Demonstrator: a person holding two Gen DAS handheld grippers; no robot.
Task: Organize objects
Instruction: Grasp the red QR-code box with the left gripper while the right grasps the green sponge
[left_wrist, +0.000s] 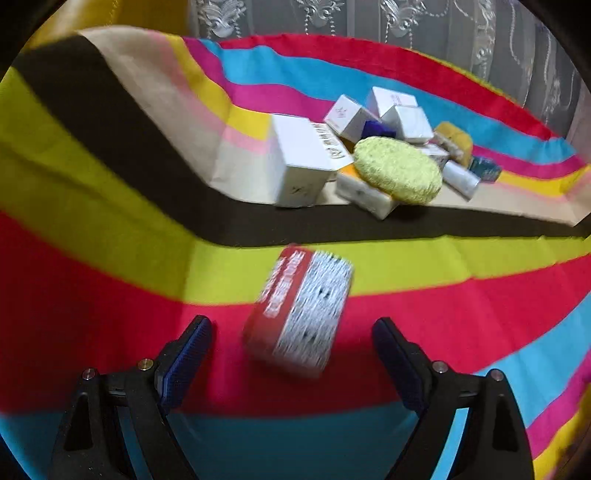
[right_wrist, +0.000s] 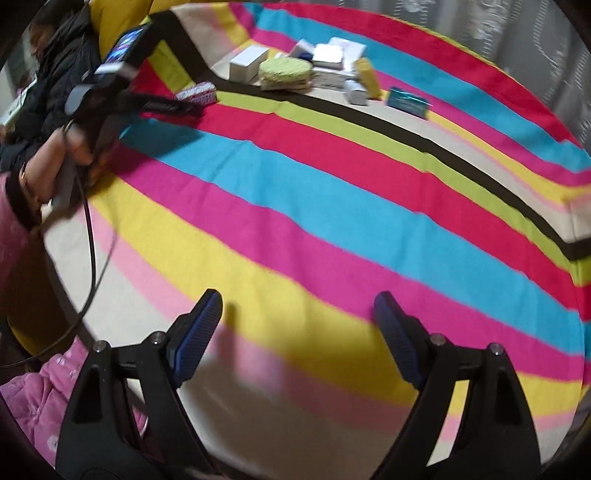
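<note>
From the left wrist we see our left tongs (left_wrist: 291, 332) spread wide and gripping nothing, with the red and white box (left_wrist: 299, 310) lying blurred and tilted on the striped cloth (left_wrist: 92, 277) just ahead of the open jaws, well apart from the pile of boxes (left_wrist: 369, 155) farther back. From the right wrist our right tongs (right_wrist: 297, 314) hang equally wide and empty over bare stripes, probably waiting their turn, while the box sits far off beside the left tongs.
</note>
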